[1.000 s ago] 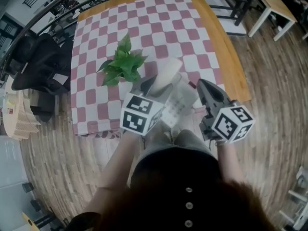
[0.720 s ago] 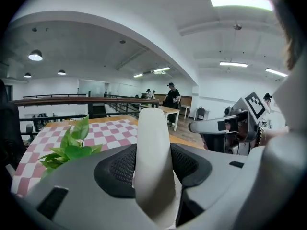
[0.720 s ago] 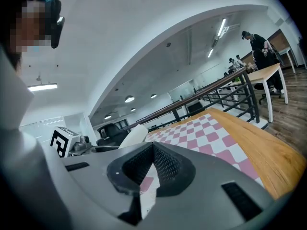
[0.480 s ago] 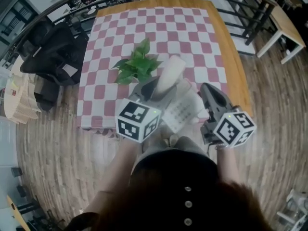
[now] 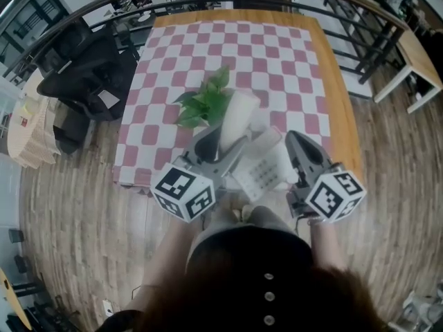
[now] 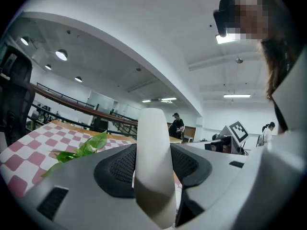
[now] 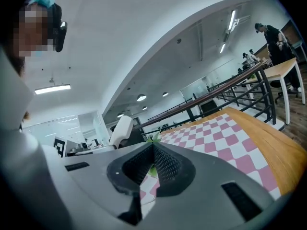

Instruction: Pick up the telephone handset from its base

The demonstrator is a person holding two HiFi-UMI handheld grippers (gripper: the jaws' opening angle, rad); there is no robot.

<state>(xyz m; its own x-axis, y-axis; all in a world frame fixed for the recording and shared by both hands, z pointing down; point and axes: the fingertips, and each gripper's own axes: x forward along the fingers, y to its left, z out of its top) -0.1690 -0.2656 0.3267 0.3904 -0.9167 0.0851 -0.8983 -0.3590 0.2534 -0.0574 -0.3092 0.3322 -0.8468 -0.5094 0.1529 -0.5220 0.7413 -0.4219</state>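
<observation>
At the lower middle of the head view, the left gripper (image 5: 223, 147) pinches the white handset (image 5: 235, 120) between its two pads. The handset points up the frame, off the telephone base (image 5: 266, 170), which lies just to the right on the near edge of the checked cloth (image 5: 277, 54). The right gripper (image 5: 294, 138), beside the base, has its jaws pressed together on nothing. Farther up, a green plant (image 5: 206, 102) stands just beside the handset's tip.
</observation>
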